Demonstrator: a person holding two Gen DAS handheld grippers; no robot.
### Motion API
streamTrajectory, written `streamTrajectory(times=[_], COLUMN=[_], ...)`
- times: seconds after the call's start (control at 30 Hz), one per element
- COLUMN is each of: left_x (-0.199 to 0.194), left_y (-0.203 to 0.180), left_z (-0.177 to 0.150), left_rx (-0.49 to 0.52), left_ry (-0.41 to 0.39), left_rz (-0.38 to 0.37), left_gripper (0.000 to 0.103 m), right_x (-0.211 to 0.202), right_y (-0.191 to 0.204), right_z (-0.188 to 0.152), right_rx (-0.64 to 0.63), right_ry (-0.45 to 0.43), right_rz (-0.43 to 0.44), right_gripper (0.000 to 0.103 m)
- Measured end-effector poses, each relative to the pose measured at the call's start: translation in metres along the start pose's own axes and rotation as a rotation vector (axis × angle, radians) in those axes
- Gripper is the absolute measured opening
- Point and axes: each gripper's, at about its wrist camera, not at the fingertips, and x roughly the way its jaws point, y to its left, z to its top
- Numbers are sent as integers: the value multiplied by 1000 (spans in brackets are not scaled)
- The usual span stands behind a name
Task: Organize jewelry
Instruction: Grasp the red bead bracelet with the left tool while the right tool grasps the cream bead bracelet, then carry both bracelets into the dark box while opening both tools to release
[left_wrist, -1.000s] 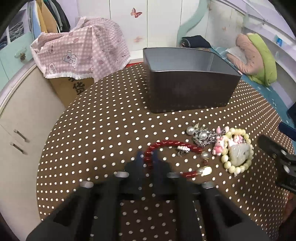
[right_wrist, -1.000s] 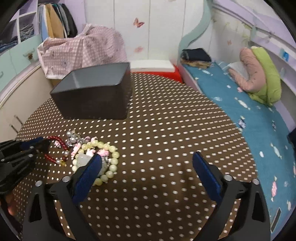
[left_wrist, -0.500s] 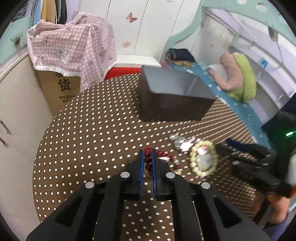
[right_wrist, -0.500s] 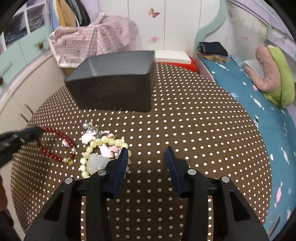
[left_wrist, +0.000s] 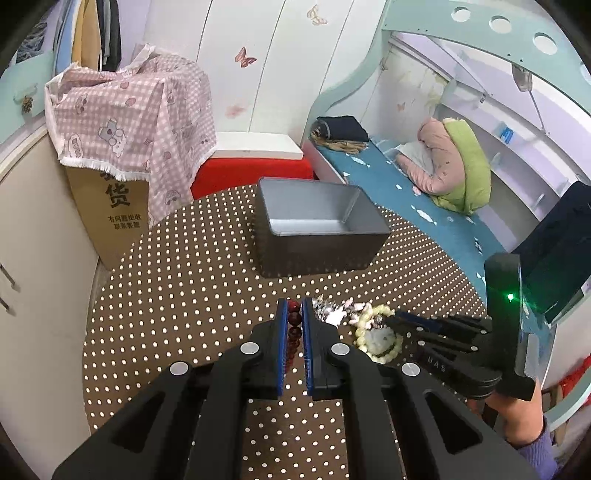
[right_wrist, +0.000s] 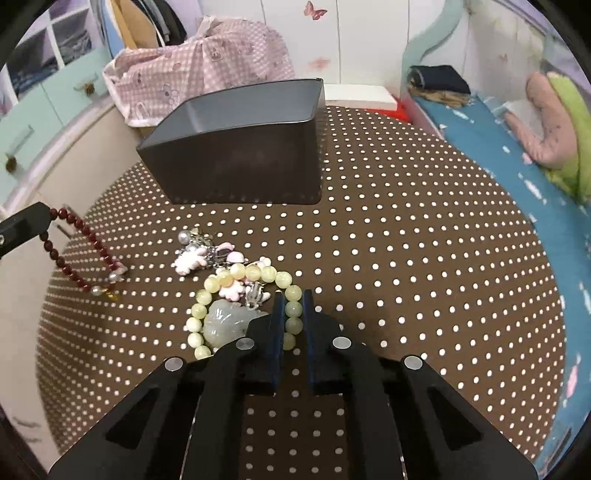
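The left gripper (left_wrist: 294, 314) pinches the red bead bracelet (right_wrist: 79, 254) and holds one end up, while the other end still trails on the dotted table (right_wrist: 406, 258). The right gripper (right_wrist: 293, 314) has just been closing, and its jaws now squeeze the pale green bead bracelet (right_wrist: 240, 291), which lies flat just beside a little heap of charms (right_wrist: 207, 251). The gray box (left_wrist: 317, 229) sits open, well behind them. I think both should lift slowly and straight up, so no beads snag the charms, then drop inside the box.
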Motion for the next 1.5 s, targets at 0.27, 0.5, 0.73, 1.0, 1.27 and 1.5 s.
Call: streamTrajectory(times=[0.27,0.5,0.73,1.0,1.27,1.5], left_x=[-20,-31,20,100,117,85], left_y=[-9,-32,-28,-6,-3,-9], left_z=[31,81,127,121,96,90], left_rx=[17,88,76,44,52,44], left_ry=[-54,-128,-109,50,88,6], left_rz=[-82,-74,-21,0,41,46], left_gripper=[6,6,6,7,40,61], right_x=[-58,-119,-118,-40,-1,-27], right_y=[6,13,11,12,2,-8], right_z=[10,52,113,129,112,99], right_rx=[-8,-45,-19,8,48,74], right_ry=[-135,-283,-355,-243,-172,-212], right_rz=[68,96,98,83,94,97], right_gripper=[10,10,10,10,12,12])
